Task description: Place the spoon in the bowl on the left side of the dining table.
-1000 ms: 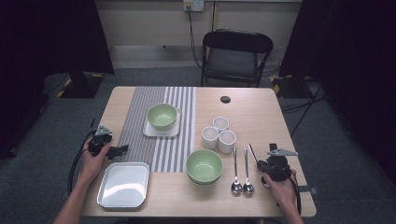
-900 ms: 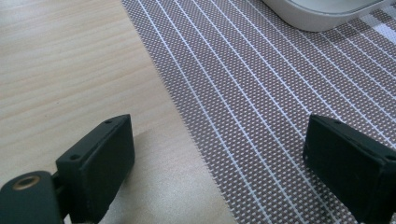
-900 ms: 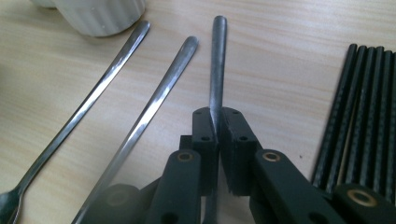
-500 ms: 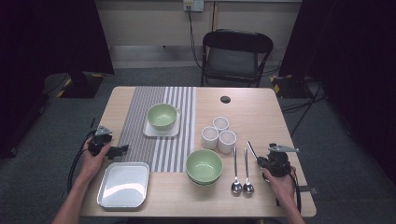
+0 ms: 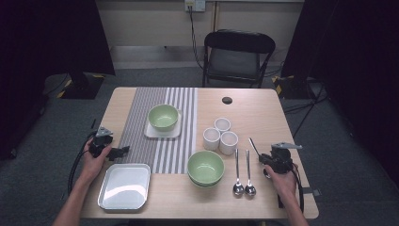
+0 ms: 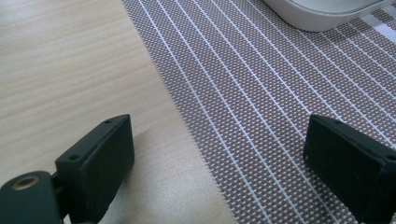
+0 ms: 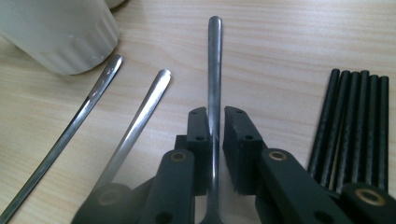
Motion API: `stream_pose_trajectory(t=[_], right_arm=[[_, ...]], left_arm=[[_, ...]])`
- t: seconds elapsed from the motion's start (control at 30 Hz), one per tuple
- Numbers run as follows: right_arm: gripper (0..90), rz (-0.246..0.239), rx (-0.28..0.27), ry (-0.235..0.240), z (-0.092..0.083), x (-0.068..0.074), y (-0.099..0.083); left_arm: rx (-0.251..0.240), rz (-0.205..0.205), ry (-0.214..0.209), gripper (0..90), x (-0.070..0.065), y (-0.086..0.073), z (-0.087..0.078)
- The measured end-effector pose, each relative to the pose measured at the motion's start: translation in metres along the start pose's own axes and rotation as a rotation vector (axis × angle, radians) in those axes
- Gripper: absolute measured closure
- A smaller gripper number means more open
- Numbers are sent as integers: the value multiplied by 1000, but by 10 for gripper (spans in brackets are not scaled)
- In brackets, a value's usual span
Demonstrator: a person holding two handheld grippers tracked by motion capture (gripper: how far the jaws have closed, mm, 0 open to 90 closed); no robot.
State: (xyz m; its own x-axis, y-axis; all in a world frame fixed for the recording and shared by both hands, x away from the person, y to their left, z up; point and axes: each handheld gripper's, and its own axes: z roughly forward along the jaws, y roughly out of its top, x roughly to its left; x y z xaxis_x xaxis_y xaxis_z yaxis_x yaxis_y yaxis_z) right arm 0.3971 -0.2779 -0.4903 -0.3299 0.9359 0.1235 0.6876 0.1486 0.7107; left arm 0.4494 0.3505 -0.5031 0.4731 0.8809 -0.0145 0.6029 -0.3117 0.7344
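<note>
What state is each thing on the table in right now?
Left gripper: open, empty.
Right gripper: jaws just been opening, metal handle between them.
Two spoons: lying flat.
Near green bowl: upright, empty.
Far green bowl: upright, empty.
Three cups: upright.
Tray: empty.

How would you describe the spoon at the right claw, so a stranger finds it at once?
Find the two spoons right of the near green bowl. Right of them, a third spoon points away from the right claw; alone, its handle sits between jaws that have just been opening.
</note>
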Motion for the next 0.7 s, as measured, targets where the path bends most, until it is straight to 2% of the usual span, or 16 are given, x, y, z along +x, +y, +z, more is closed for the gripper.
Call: stream_pose_trajectory(t=[0.17, 0.33, 0.43, 0.7], right_arm=[[806, 11, 7, 16, -4, -2, -3], [851, 11, 2, 17, -4, -3, -4], [854, -7, 1, 14, -4, -1, -4], [859, -16, 6, 8, -4, 1, -3]], left_arm=[[0, 0, 0, 84, 0, 0, 0], [0, 1, 1, 84, 0, 0, 0], [0, 1, 1, 84, 0, 0, 0], [-3, -3, -2, 83, 0, 0, 0]])
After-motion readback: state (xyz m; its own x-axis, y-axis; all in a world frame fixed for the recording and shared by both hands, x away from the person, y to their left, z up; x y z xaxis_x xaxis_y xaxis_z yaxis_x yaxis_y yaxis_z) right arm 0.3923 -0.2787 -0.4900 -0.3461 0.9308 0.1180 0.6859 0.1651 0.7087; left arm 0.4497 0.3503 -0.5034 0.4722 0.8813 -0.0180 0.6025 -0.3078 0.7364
